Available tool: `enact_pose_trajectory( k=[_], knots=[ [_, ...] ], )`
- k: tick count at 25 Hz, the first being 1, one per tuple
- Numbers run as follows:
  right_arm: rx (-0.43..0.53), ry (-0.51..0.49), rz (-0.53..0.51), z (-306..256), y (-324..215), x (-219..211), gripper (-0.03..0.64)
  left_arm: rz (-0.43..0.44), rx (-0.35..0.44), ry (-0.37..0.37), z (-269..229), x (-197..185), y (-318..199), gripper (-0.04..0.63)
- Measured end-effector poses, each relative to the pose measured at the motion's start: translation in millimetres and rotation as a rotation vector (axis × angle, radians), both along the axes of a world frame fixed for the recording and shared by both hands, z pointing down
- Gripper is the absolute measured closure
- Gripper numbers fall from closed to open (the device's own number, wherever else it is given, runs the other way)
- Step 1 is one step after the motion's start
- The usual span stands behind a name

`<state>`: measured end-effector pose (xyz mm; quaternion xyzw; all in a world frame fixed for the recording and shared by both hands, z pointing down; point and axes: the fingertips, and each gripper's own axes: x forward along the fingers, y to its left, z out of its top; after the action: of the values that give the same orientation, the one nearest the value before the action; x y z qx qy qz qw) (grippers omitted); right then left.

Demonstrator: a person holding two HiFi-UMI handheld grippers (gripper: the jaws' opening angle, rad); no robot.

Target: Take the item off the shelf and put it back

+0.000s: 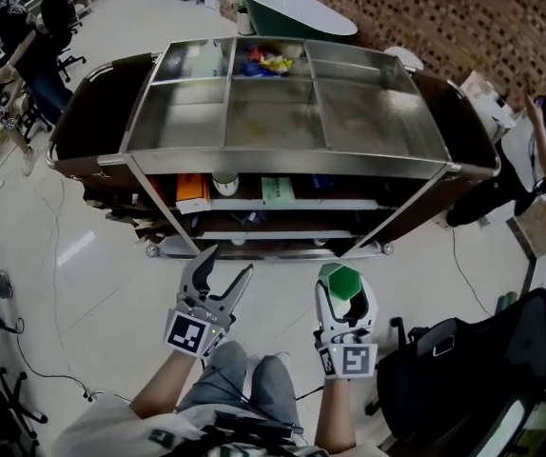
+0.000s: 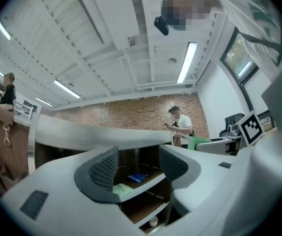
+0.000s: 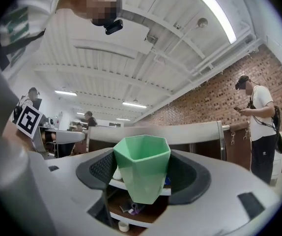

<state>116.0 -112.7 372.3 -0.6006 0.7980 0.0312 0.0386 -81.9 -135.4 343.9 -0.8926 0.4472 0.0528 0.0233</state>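
Note:
A green faceted cup (image 3: 142, 173) sits upright between the pads of my right gripper (image 3: 143, 173), which is shut on it. In the head view that cup (image 1: 341, 282) is held in the right gripper (image 1: 344, 298) over the floor, a short way in front of the cart. My left gripper (image 1: 221, 279) stands open beside it with nothing between its fingers. Through the left gripper (image 2: 138, 168) I look at the cart's shelf (image 2: 151, 181), where a pale green pack (image 2: 121, 189) and a blue pack (image 2: 137, 177) lie.
The steel-topped cart (image 1: 292, 160) has open shelves (image 1: 273, 204) holding an orange book (image 1: 191, 188), a white cup (image 1: 224, 185) and a green pack (image 1: 277, 190). A black bag (image 1: 463, 360) lies at the right. A person (image 1: 539, 150) stands right of the cart; others sit far left.

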Motion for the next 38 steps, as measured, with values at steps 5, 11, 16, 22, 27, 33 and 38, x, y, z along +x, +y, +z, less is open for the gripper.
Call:
enact_pose_trajectory(
  k=[5, 11, 16, 22, 27, 33, 38],
  knots=[
    [-0.073, -0.059, -0.021, -62.6, 43.5, -19.0, 0.288, 0.011, 0.001, -0.027, -93.9, -9.9, 34.0, 0.351],
    [-0.015, 0.042, -0.035, -140.8, 73.1, -23.0, 0.287, -0.025, 0.065, -0.039, -130.5, -38.6, 64.9, 0.352],
    [0.059, 0.09, -0.007, -186.3, 78.9, -7.8, 0.285, -0.061, 0.076, 0.012, -144.7, -59.2, 77.0, 0.356],
    [0.064, 0.076, 0.015, -190.7, 85.3, -0.8, 0.285, -0.056, 0.074, -0.026, -155.7, -52.4, 86.9, 0.357],
    [0.053, 0.075, 0.013, -181.5, 89.8, -1.2, 0.285, -0.042, 0.096, -0.011, -147.2, -50.6, 86.9, 0.357],
    [0.006, 0.061, 0.045, -157.9, 91.4, 16.8, 0.282, -0.011, 0.069, -0.003, -138.6, -33.1, 78.3, 0.357],
    [-0.041, 0.048, 0.083, -134.7, 91.5, 40.3, 0.281, 0.006, 0.031, -0.007, -123.7, -14.2, 67.6, 0.357]
  ],
)
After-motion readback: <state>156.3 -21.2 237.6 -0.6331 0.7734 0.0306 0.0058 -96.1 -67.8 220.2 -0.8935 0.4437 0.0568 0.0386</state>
